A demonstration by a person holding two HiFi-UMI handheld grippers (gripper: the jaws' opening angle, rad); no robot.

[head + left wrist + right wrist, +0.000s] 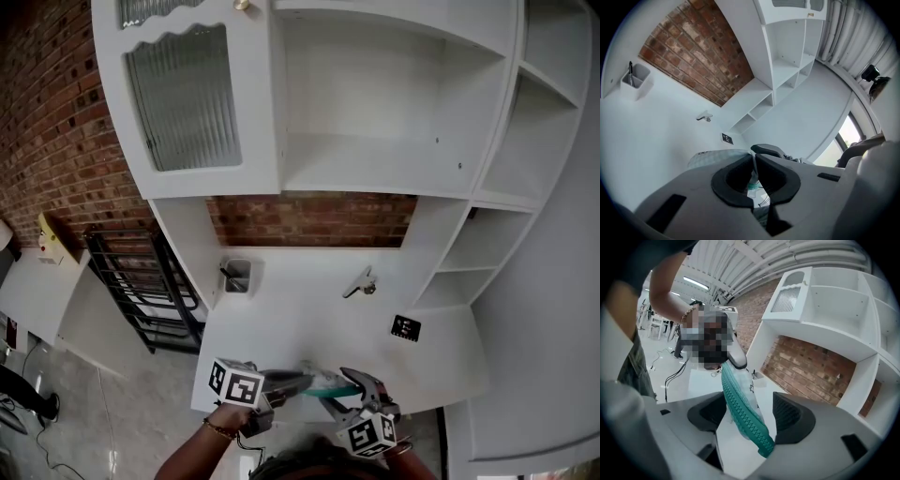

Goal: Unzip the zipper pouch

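A pale mesh zipper pouch point(325, 382) with a teal zipper hangs above the white table's front edge, stretched between my two grippers. My left gripper point(284, 380) is shut on one end of it; in the left gripper view the jaws point(753, 160) pinch the pouch's edge and the mesh body point(712, 157) spreads out to the left. My right gripper point(349, 382) straddles the other end. In the right gripper view the teal zipper point(746, 414) runs between the jaws point(750, 405) close to the left pad point(711, 411), with a gap to the right pad.
On the white table point(309, 323) stand a pen cup point(236, 276), a small metal clip point(361, 283) and a black marker tag point(405, 327). White shelving point(394, 112) and a brick wall rise behind. A black rack point(141, 281) stands at the left.
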